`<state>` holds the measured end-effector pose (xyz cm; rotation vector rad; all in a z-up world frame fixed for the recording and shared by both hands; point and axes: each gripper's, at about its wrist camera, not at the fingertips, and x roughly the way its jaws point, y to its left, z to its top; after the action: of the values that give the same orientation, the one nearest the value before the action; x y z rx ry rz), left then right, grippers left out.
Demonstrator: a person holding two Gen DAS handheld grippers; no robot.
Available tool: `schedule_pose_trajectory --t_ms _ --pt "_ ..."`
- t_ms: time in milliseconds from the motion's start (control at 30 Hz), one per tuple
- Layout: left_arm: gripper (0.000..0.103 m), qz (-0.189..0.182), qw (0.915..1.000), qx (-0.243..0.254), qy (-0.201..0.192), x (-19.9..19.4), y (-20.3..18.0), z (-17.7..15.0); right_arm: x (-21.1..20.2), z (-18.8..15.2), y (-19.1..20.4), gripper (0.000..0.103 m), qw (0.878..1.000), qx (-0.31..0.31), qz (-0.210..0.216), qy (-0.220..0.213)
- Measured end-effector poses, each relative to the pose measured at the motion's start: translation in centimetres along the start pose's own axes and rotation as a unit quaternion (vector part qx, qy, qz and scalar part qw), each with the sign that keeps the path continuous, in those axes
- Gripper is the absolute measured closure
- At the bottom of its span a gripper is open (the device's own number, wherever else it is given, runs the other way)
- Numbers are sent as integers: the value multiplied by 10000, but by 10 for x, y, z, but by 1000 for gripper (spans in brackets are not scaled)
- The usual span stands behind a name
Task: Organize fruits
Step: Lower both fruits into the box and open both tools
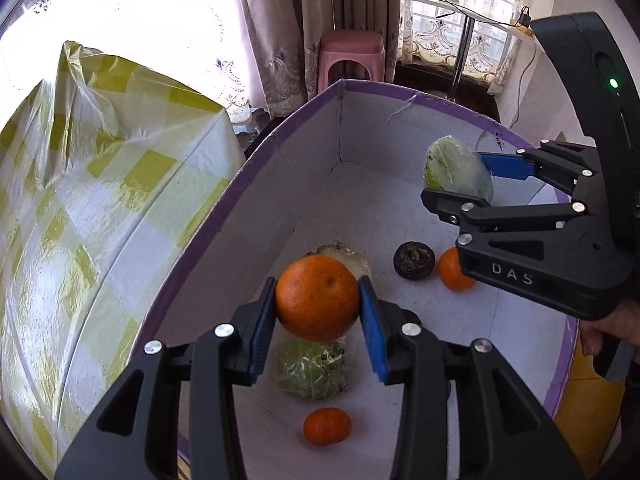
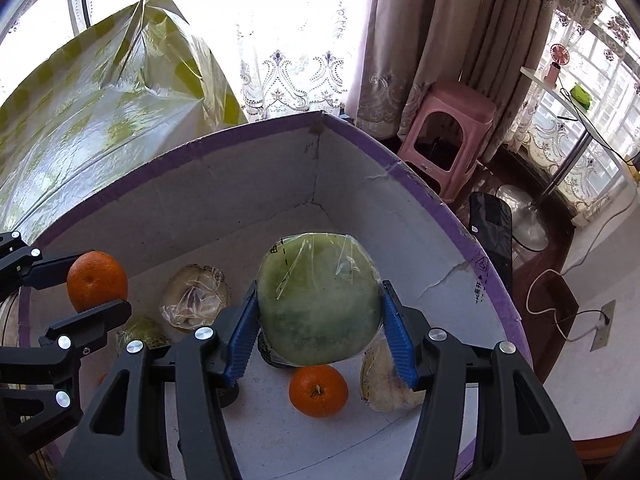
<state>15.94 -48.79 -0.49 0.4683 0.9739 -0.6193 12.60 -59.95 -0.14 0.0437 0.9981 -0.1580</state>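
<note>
Nearest your left camera, the left gripper (image 1: 318, 308) has its blue-padded fingers (image 1: 260, 328) pressed on both sides of a large orange (image 1: 317, 298), held clear above the floor of the box (image 1: 280, 136). Your right gripper (image 2: 320, 312) is likewise clamped, its fingers (image 2: 239, 336) bearing on a green fruit wrapped in clear film (image 2: 318, 296), also carried over the box interior, toward its right side.

Contents already on the box floor: a small orange (image 1: 327, 426) at the near end, a film-wrapped green fruit (image 1: 312, 366) directly under your left load, a pale wrapped fruit (image 1: 352, 258) just beyond it, a dark round fruit (image 1: 414, 260) touching or just beside another orange (image 1: 454, 270) to the right. The box is white inside with purple tape on its rim; a chequered yellow plastic cover (image 1: 100, 184) lies to its left, and a pink stool (image 1: 352, 58) stands well beyond.

Judged step: both hands are mid-placement, each bringing one fruit down into the box. Several pieces are in already, so the job appears well advanced, though what remains outside cannot be seen.

Next move calls for care. Your left load sits directly over the wrapped green fruit; shift it to bare floor, probably the far left area, before lowering and releasing. Your right load needs a free spot at the far right, clear of the orange and the pale fruit beneath. Lower close to the floor before letting go, since round fruit is likely to roll.
</note>
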Motion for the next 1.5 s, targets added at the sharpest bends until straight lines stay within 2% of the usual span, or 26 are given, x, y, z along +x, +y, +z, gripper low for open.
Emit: schedule_pose_trajectory --t_ms 267,500,733,933,1167,1333,1500 --pt "63 -156 9992 -181 335 41 8 38 17 19 -5 47 9989 -198 -140 401" --pt "63 -313 9971 -76 687 82 10 59 40 21 -7 47 9933 -591 -227 965" --pt "63 -437 9947 0 934 115 7 73 51 27 -7 47 9893 -768 -430 1162" --pt "63 -548 9916 -12 1172 135 11 72 66 24 -2 47 9830 -1050 -485 1429" --pt "63 -486 9872 -77 1518 145 21 66 80 19 8 47 9722 -1453 -207 1827" --pt "63 -417 9857 -162 1627 145 29 67 92 13 14 47 9584 -1791 -57 2219" --pt "63 -386 9861 -223 1601 137 28 64 95 16 16 46 9573 -1785 -67 2272"
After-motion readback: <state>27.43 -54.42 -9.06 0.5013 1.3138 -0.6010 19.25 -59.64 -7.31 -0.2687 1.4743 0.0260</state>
